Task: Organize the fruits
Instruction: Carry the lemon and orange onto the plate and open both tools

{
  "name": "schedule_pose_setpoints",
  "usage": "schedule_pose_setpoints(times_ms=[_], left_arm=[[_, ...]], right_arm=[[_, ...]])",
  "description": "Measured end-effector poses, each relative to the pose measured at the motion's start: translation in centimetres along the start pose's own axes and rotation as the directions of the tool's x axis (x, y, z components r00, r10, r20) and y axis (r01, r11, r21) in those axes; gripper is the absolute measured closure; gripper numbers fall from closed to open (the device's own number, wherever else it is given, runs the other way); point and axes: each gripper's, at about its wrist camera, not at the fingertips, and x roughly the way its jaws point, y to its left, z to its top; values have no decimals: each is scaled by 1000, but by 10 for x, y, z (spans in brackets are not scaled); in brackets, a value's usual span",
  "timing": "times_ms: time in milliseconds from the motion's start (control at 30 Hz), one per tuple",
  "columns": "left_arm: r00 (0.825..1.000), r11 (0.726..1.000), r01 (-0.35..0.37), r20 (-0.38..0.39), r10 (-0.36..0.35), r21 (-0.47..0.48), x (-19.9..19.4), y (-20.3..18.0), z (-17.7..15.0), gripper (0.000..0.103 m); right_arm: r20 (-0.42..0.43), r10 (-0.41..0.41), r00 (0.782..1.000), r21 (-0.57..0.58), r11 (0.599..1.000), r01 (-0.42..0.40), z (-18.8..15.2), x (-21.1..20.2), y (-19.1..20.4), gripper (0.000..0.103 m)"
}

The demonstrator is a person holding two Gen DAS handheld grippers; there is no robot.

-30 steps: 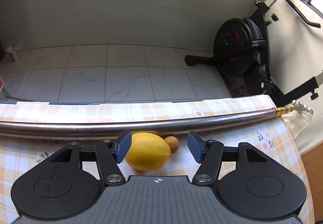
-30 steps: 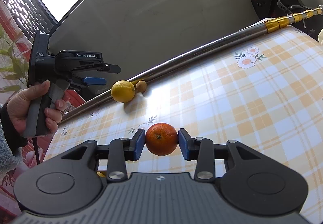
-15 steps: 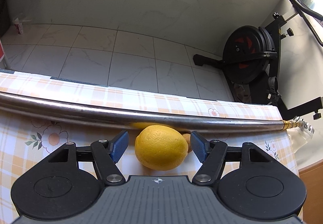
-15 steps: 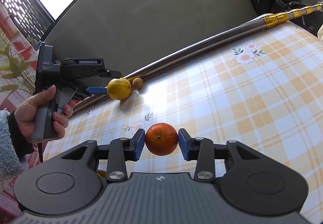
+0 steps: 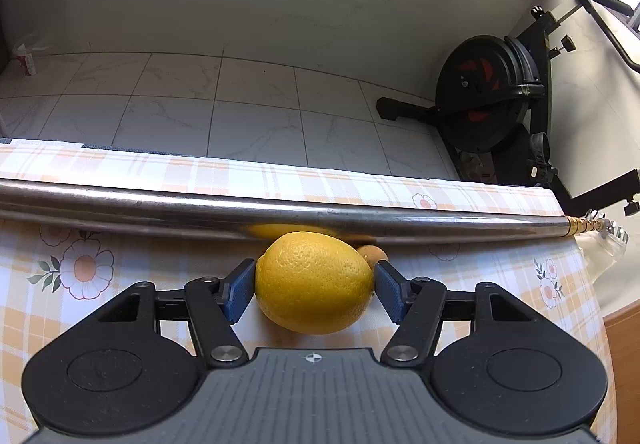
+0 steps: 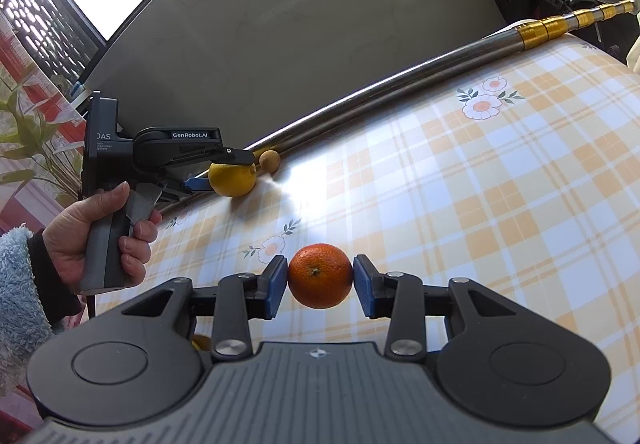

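Progress check: no fruit looks sorted yet, and no bowl or tray is in view, so where they go I can't tell. Left tongs (image 5: pixel 315 286) have just been closing around the lemon (image 5: pixel 314 282); both blue pads sit at its flanks and look in contact, so I read it as clamped, though only barely. That lemon is on the checked counter (image 6: pixel 480 204), right up against the steel pole (image 5: pixel 160 210) along the far edge, and looks not lifted. Small brown fruit (image 5: pixel 372 254) sits just beside it, touching or nearly, behind the right-hand pad; type too small to tell. Right tongs (image 6: pixel 320 276) are clamped on the orange (image 6: pixel 320 276), held above the counter near its middle, well apart from the lemon. Person's hand (image 6: pixel 100 232) grips the left tool's handle. Left to do, as I judge it: lift the lemon, place both fruits, then collect the brown one. Watch the brown fruit getting nudged off along the pole.
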Motion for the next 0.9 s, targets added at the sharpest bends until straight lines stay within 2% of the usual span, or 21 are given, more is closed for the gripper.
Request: schedule_pose_setpoints(times_ms=[167,400,667,900], left_arm=[[1000,999,0,4,0,39,-18,3,-10,37],[997,993,57,52,-63,103,-81,-1,-34,37],[988,979,106,93,-123,172,-165,-3,-85,37],[986,969,135,72,-152,209,-208,-4,-136,37]], right_arm=[[7,7,1000,6,1000,-7,0,-4,1,64],[11,29,1000,6,1000,-30,-6,-16,11,64],[3,67,998,-19,998,-66,-17,-39,34,64],[-16,89,996,-57,994,-90,-31,-54,56,64]])
